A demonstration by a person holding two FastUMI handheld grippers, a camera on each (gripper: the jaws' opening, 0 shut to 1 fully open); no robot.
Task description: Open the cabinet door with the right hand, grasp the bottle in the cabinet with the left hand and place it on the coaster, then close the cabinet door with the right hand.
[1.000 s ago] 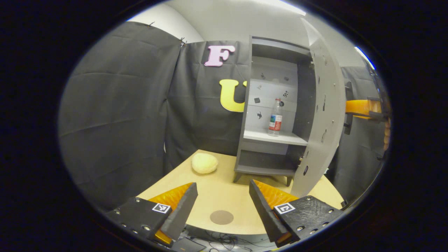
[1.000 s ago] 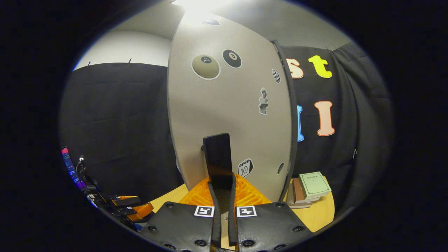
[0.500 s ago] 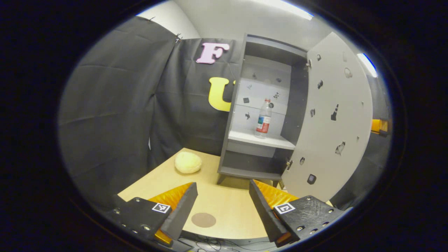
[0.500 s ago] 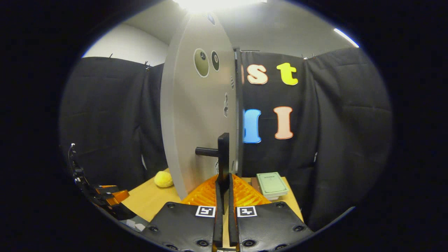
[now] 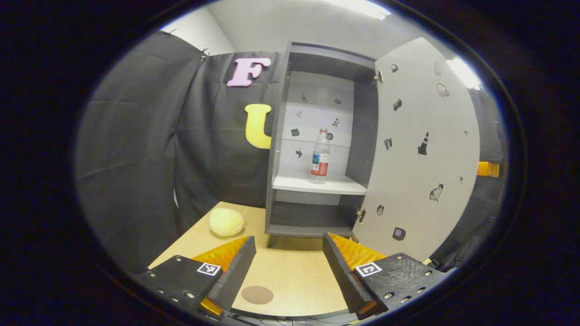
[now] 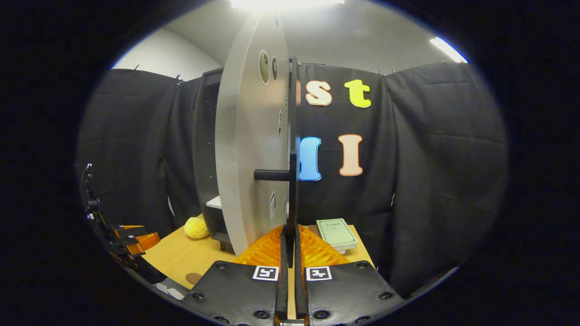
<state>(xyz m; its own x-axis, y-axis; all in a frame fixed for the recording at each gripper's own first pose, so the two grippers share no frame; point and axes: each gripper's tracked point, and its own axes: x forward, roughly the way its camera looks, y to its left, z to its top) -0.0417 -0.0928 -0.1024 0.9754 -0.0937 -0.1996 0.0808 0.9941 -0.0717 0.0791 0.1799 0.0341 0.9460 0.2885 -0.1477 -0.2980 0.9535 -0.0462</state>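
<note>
The grey cabinet (image 5: 278, 149) stands open at the back of the wooden table (image 5: 290, 271). A clear bottle (image 5: 320, 155) with a red label stands upright on its white middle shelf. The door (image 5: 426, 158) is swung far out to the right. My left gripper (image 5: 289, 267) is open low over the table's front, well short of the bottle, with the brown round coaster (image 5: 257, 294) just below its left finger. In the right gripper view the door (image 6: 251, 149) shows nearly edge-on, and my right gripper (image 6: 290, 233) is shut on its black vertical handle (image 6: 292, 194).
A yellow plush ball (image 5: 226, 222) lies on the table left of the cabinet's foot. A stack of books (image 6: 337, 233) sits at the table's far right, behind the door. The left gripper (image 6: 131, 240) appears low at the left of the right gripper view. Black cloth walls surround the table.
The right gripper has pulled the door from partly open to wide open, baring the shelf and bottle. The left gripper stayed open and shifted slightly, so the cabinet sits more central in its view.
</note>
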